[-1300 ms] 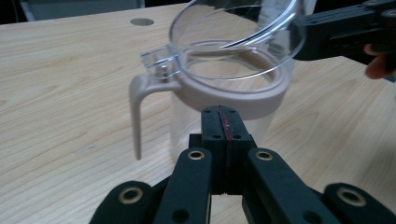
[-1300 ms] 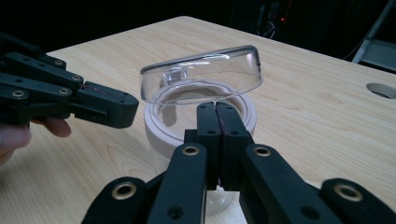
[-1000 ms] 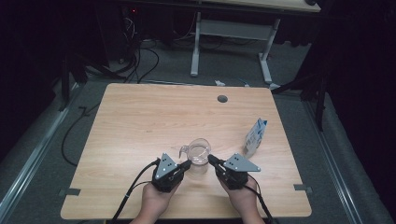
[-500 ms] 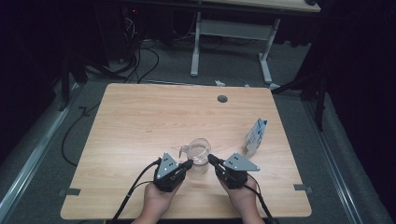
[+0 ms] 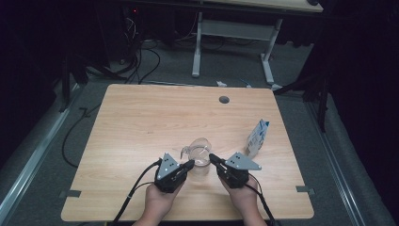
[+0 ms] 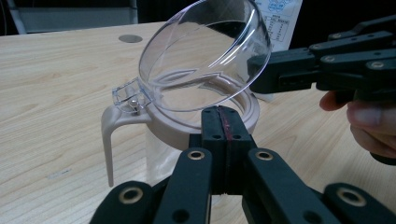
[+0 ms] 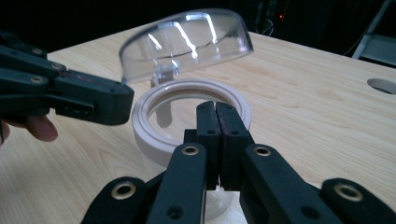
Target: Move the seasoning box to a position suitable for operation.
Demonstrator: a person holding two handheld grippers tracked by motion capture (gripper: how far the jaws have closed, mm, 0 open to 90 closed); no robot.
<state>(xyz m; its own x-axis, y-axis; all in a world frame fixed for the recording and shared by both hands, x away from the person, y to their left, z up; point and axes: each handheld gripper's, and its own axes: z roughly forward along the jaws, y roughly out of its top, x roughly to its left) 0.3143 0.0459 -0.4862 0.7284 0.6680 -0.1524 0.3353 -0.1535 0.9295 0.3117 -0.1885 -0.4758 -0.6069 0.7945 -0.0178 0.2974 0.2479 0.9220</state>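
A clear pitcher with a beige rim and handle stands near the table's front edge. Its hinged clear dome lid is tipped up and open. My left gripper is shut with nothing between its jaws, its tip close to the rim's near-left side. My right gripper is also shut and empty, just right of the pitcher. In the left gripper view the right gripper reaches the lid's edge; whether it touches is unclear. In the right gripper view the rim lies just past my own tips.
A small blue-and-white carton stands upright to the right of the pitcher. A round cable hole sits near the table's far edge. Cables trail from both grippers over the front edge. A second desk's legs stand beyond the table.
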